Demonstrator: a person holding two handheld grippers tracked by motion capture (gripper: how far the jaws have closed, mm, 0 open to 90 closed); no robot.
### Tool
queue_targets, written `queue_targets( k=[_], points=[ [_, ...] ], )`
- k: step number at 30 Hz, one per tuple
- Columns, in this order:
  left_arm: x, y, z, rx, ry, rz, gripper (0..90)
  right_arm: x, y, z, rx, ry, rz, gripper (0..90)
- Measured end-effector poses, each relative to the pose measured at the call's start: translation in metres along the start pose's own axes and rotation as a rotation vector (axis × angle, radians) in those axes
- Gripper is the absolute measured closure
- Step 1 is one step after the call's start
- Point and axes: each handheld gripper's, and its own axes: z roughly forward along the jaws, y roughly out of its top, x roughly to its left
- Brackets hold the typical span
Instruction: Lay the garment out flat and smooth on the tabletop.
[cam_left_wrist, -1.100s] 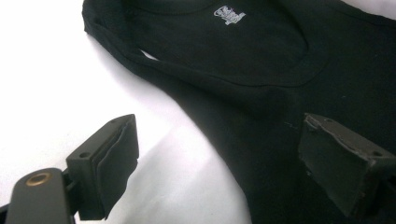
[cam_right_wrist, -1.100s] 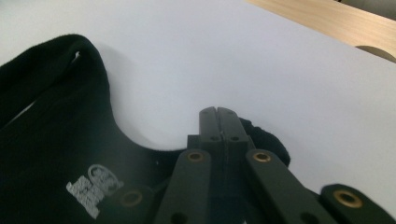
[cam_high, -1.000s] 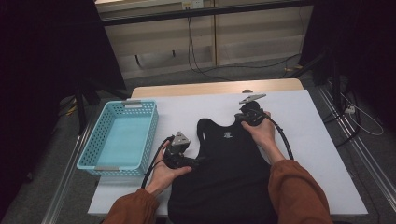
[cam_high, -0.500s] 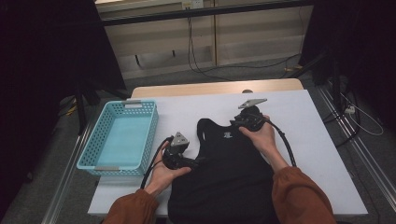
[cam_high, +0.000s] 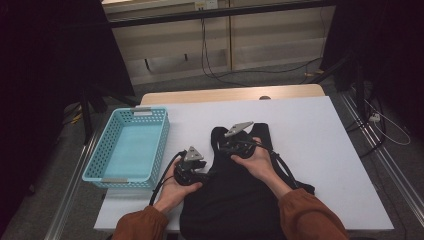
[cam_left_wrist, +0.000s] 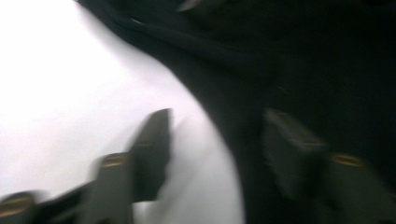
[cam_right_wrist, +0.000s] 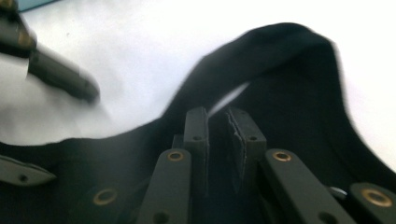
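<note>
On the white counter (cam_high: 320, 130), a black sleeveless top (cam_high: 240, 200) lies flat, no readable label. Right tool (cam_right_wrist: 218, 122) is clamped on its strap; left tool (cam_left_wrist: 215, 149) gapes wide at its edge.

Rust-orange sleeves (cam_high: 307, 216), black fingers (cam_right_wrist: 196, 126), brass screws.

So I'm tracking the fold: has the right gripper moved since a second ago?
Yes. The right gripper has come toward the person and leftward, away from the table's far edge, dragging the black garment's top along.
</note>
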Motion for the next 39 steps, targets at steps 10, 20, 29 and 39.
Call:
queue_targets(
  k=[10, 20, 29, 39],
  points=[
    [-0.003, 0.000, -0.003, 0.023, -0.052, -0.029, 82.2, 0.006, 0.002, 0.013, -0.001, 0.004, 0.012, 71.0],
    [-0.002, -0.001, -0.004, 0.026, -0.061, -0.034, 84.9, 0.009, 0.006, 0.017, -0.033, 0.039, 0.027, 69.8],
    [-0.002, -0.001, -0.003, 0.027, -0.061, -0.033, 84.6, 0.014, 0.007, 0.025, 0.001, 0.046, -0.001, 90.0],
    [-0.002, -0.001, -0.004, 0.022, -0.069, -0.048, 84.7, 0.009, 0.007, 0.022, -0.013, -0.032, 0.021, 90.0]
  ],
)
